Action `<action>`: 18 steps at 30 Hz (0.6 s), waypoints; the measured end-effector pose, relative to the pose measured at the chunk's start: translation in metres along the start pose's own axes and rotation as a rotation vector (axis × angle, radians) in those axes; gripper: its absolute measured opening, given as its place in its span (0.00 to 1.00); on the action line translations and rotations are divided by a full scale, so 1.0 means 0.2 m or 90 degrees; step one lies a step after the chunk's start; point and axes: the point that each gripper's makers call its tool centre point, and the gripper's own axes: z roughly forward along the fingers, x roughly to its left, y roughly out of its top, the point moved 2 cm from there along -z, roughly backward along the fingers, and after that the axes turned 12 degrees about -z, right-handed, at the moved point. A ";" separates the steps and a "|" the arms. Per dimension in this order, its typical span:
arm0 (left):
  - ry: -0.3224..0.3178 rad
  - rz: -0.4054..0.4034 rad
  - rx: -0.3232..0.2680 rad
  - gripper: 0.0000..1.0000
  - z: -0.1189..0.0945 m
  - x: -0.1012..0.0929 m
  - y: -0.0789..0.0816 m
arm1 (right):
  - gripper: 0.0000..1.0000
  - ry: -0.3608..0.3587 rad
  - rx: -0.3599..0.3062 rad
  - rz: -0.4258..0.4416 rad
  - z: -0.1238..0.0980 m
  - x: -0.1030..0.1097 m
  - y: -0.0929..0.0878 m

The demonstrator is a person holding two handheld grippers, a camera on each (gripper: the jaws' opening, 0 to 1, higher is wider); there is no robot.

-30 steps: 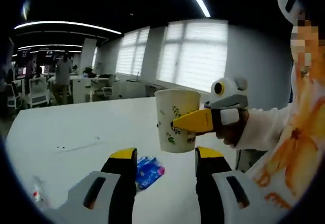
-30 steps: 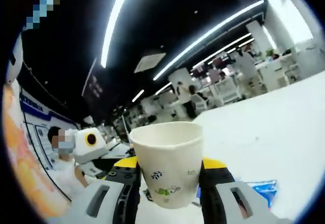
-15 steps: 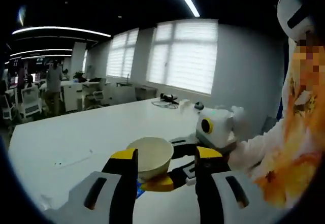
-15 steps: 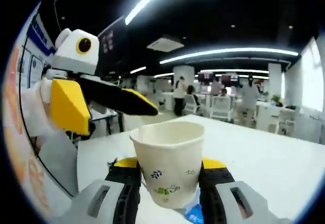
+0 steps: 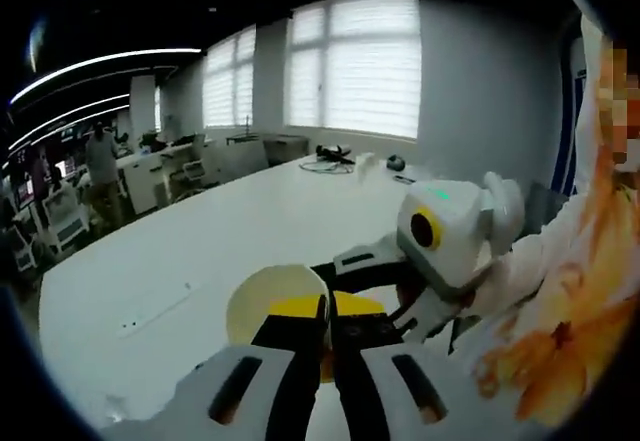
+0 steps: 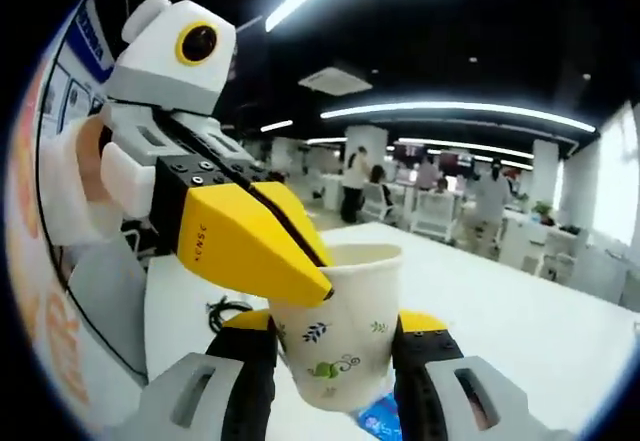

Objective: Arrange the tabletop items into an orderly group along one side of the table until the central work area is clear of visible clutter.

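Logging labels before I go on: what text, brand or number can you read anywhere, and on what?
Left gripper, yellow jaw: small dark lettering, too blurred to read.
Paper cup: leaf pattern, no words.
Blue packet: white marks, unreadable.
Wall panel: blue sign, unreadable.

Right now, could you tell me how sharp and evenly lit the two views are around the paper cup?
Left gripper view: bright blinds glare behind; the leaf-printed white paper cup and the yellow-tipped left gripper pinching its rim look soft, and the edges bend with fisheye distortion. Right gripper view: ceiling light strips flare against a dark ceiling; the cup is crisp between the right gripper jaws.
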 end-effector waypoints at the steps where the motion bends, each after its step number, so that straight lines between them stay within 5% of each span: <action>1: 0.002 0.003 0.004 0.00 0.00 0.00 -0.01 | 0.45 0.003 0.002 0.001 0.00 0.01 0.00; 6: 0.038 0.058 0.029 0.00 -0.02 0.04 -0.05 | 0.45 0.028 0.006 0.014 0.02 0.04 -0.02; 10: 0.061 0.050 0.029 0.00 -0.07 0.12 -0.09 | 0.60 0.042 0.024 0.047 0.02 0.06 -0.08; 13: 0.091 0.020 0.018 0.00 -0.14 0.25 -0.13 | 0.64 0.039 0.035 0.067 -0.02 0.05 -0.12; 18: 0.174 0.022 0.063 0.00 -0.27 0.49 -0.26 | 0.66 0.016 0.063 0.100 -0.09 0.00 -0.21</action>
